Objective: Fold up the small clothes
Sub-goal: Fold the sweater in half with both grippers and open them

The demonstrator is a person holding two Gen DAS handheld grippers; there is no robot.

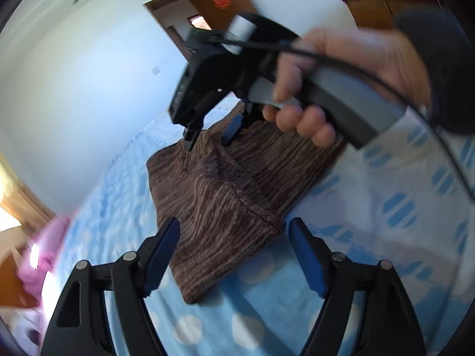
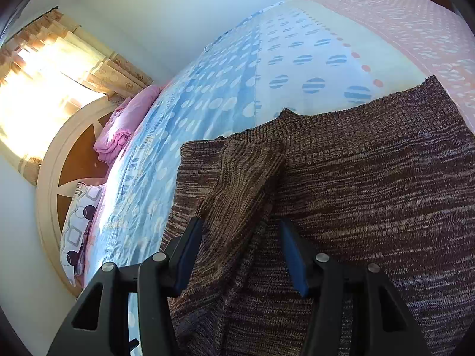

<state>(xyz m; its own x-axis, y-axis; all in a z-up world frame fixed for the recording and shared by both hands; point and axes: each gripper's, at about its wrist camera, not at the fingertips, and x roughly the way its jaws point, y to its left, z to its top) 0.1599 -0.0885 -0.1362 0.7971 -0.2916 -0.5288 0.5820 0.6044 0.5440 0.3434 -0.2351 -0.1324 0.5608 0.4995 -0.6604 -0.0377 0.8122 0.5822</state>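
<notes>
A brown knitted sweater [image 1: 225, 184] lies on the blue dotted bed sheet [image 1: 267, 311]. My left gripper [image 1: 234, 237] is open just above the sweater's near edge, with nothing pinched. Beyond it, a person's hand [image 1: 341, 59] holds my right gripper [image 1: 209, 139] over the sweater's far edge, fingers apart. In the right wrist view the sweater [image 2: 371, 178] fills the lower right, and a sleeve [image 2: 246, 172] lies folded over its body. My right gripper [image 2: 241, 231] is open, its blue pads either side of that sleeve and not pressing it.
The sheet [image 2: 207, 95] stretches away toward a folded pink blanket [image 2: 118, 127] and a patterned pillow [image 2: 80, 222] at a round headboard [image 2: 47, 178]. A bright curtained window [image 2: 44, 89] lies behind. A brown door [image 1: 207, 6] shows past the bed.
</notes>
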